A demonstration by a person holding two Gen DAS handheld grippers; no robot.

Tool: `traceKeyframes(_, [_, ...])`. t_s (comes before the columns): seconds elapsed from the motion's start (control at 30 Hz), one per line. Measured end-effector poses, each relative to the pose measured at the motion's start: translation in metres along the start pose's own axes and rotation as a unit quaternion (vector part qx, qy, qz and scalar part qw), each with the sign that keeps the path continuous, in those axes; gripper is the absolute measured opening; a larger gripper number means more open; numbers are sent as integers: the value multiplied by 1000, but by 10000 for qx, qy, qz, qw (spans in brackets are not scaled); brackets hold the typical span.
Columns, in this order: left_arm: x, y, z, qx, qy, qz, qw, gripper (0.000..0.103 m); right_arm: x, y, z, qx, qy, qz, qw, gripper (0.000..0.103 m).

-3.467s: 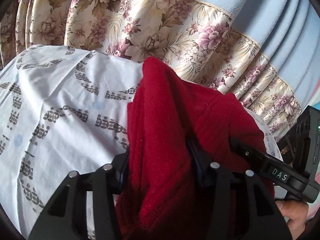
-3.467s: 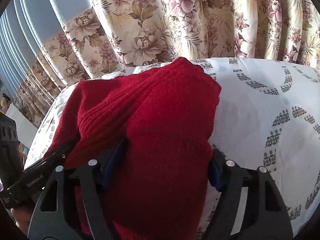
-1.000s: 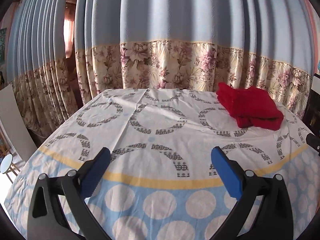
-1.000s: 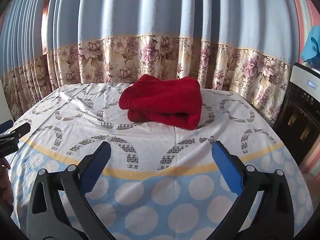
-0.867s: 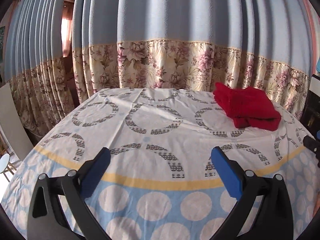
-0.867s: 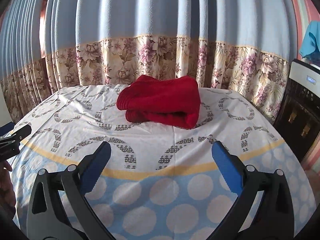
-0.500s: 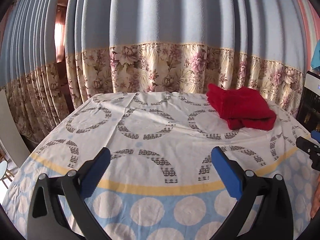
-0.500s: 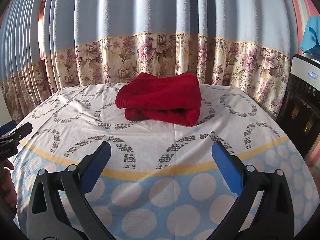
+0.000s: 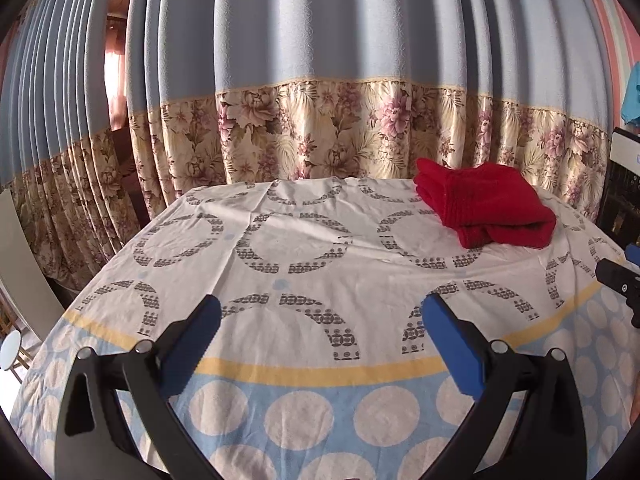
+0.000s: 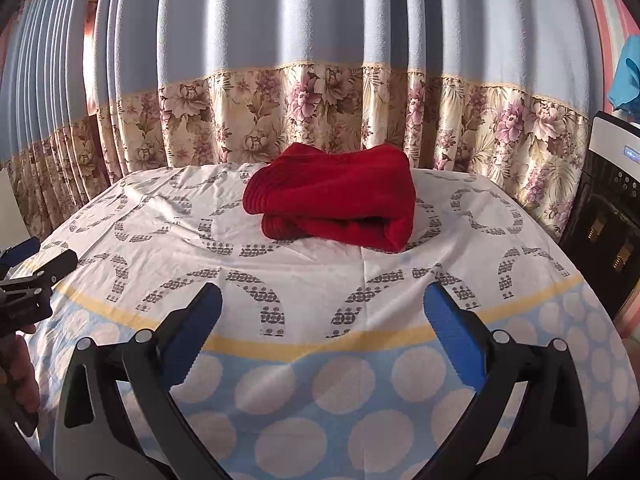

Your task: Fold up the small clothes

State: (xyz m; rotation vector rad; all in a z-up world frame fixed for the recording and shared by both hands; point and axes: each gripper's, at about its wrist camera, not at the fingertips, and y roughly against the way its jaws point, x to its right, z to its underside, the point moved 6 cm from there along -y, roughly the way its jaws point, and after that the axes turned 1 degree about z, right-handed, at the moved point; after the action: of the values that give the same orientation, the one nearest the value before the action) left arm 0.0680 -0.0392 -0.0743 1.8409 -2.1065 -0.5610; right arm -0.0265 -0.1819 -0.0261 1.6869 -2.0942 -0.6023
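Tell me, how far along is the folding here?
Done, it seems: the red knitted garment lies folded in a compact bundle at the far side of the tablecloth. In hand: nothing; the left gripper and right gripper are both open and empty, apart from it. Left: no other clothes show.

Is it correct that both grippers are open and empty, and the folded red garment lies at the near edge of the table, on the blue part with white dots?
Not quite. Both the left gripper and the right gripper are open and empty, but the folded red garment lies at the far side of the tablecloth, on the white part with grey arcs, near the curtain. The right wrist view shows it.
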Motion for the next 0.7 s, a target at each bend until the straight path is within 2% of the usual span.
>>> traceKeyframes(0.2, [-7,-1,-3,-64,271,131,9995,101,0,1,0,43,-48,14,10000,100])
traceKeyframes(0.43, [-12,2,-3,8,263,25,9997,101,1,1,1,27,-54,27,10000,100])
traceKeyframes(0.7, [-16,-2,1,-105,380,-27,9992,101,0,3,2,49,-84,90,9999,100])
